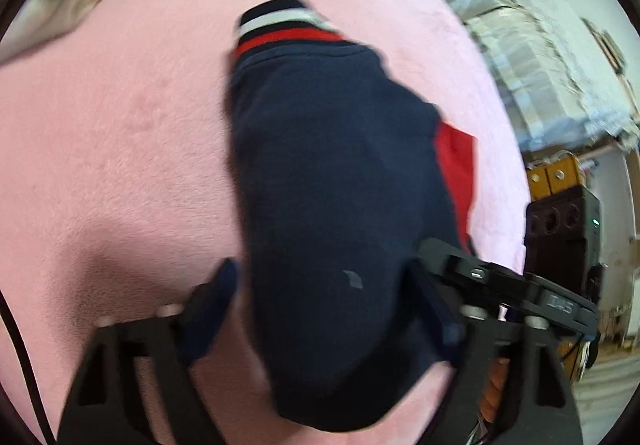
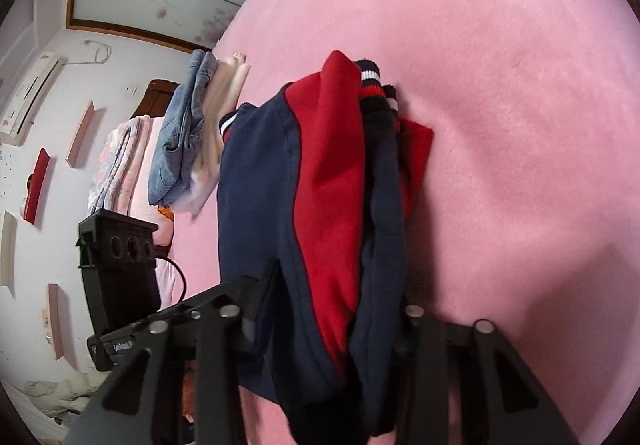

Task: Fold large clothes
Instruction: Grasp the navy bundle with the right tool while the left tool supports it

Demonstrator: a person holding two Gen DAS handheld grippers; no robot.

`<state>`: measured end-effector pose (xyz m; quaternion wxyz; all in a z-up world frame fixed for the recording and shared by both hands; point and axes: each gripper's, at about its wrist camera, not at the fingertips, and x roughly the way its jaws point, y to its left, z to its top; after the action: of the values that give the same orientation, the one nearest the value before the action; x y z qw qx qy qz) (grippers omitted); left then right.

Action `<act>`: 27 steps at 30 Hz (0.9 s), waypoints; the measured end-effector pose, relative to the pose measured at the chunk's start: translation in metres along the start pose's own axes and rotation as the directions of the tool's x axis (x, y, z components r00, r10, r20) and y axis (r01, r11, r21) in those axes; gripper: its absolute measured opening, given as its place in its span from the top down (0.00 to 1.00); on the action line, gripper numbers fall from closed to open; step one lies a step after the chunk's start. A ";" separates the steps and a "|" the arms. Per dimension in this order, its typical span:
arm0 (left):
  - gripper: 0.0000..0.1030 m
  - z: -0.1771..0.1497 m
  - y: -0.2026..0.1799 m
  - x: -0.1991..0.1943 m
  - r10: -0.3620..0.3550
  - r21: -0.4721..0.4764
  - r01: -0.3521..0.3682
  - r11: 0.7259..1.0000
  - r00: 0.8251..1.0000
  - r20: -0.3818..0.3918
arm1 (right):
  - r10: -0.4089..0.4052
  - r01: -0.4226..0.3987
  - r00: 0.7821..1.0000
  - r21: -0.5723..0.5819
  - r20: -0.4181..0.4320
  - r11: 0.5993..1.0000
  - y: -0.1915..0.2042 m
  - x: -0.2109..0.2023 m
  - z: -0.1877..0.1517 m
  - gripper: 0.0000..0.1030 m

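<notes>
text: none legible | black device (image 1: pixel 560 307) beside navy garment: pale lettering, blurred and upside down | same device (image 2: pixel 120 345) right-wrist view: white label, too small

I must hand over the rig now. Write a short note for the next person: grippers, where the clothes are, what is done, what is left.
Left gripper: open, navy and red garment between its fingers, no clear pinch.
Right gripper: bunched folds of the same garment between its jaws; grip unclear.
Garment lies on the pink blanket, partly folded.
Folded clothes are stacked at the blanket's edge.
Left: finish the fold, add to stack.
</notes>
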<state>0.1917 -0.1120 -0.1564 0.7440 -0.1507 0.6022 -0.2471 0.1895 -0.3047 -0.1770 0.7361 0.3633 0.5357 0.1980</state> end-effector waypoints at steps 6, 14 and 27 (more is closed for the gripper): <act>0.51 -0.004 -0.022 -0.019 0.059 0.030 -0.060 0.998 0.998 0.039 | -0.042 0.044 0.998 -0.036 0.048 0.998 0.015 -0.009 -0.008 0.73; 0.54 -0.027 -0.038 -0.073 0.083 0.058 -0.087 0.995 0.995 0.060 | -0.068 0.074 0.996 -0.098 0.062 0.992 0.055 -0.026 -0.039 0.74; 0.54 -0.085 -0.007 -0.187 0.087 0.047 -0.093 0.995 0.990 0.111 | -0.027 0.032 0.999 -0.191 0.026 0.981 0.149 -0.025 -0.108 0.74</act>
<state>0.0792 -0.0090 -0.0186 0.7898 -0.1169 0.5604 -0.2203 0.0942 -0.1894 -0.0671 0.7765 0.2854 0.5110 0.2334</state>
